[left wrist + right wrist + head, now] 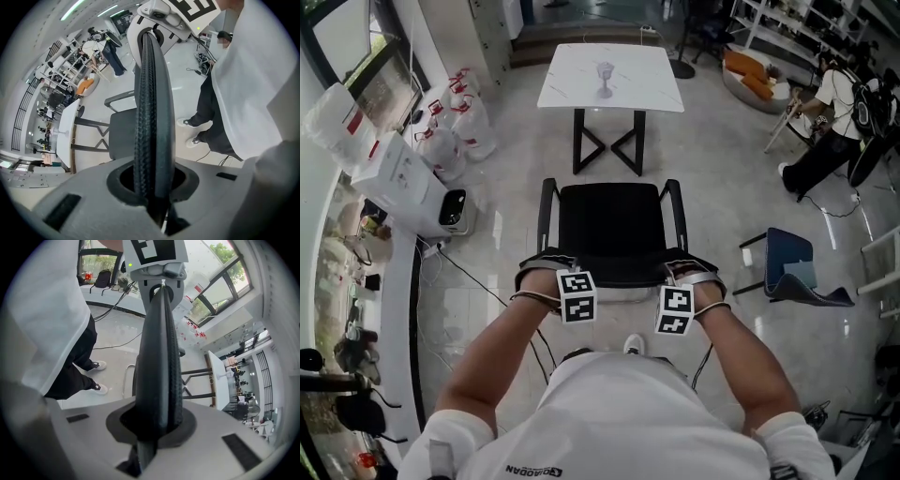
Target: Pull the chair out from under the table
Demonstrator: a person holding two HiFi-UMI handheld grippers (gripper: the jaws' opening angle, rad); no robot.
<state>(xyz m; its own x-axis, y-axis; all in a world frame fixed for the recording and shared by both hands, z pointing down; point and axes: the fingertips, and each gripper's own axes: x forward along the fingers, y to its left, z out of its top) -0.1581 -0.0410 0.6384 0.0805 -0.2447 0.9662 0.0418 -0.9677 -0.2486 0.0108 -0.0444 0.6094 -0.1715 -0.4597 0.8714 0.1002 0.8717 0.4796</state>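
A black chair (614,234) with thin metal arms stands on the pale floor, its seat out in front of the white table (572,84). My left gripper (551,265) is shut on the left end of the chair's backrest top. At the right end my right gripper (686,270) is shut on the same edge. In the left gripper view the ribbed black backrest edge (152,103) runs straight up between the jaws to the other gripper (173,14). The right gripper view shows that edge (161,357) the same way, with the table (218,376) beyond.
A stemmed glass (605,79) stands on the table. White boxes and tied bags (403,178) line the left wall. A blue chair (792,272) lies at the right, and a person (834,122) sits at the far right. Cables (473,277) run across the floor on the left.
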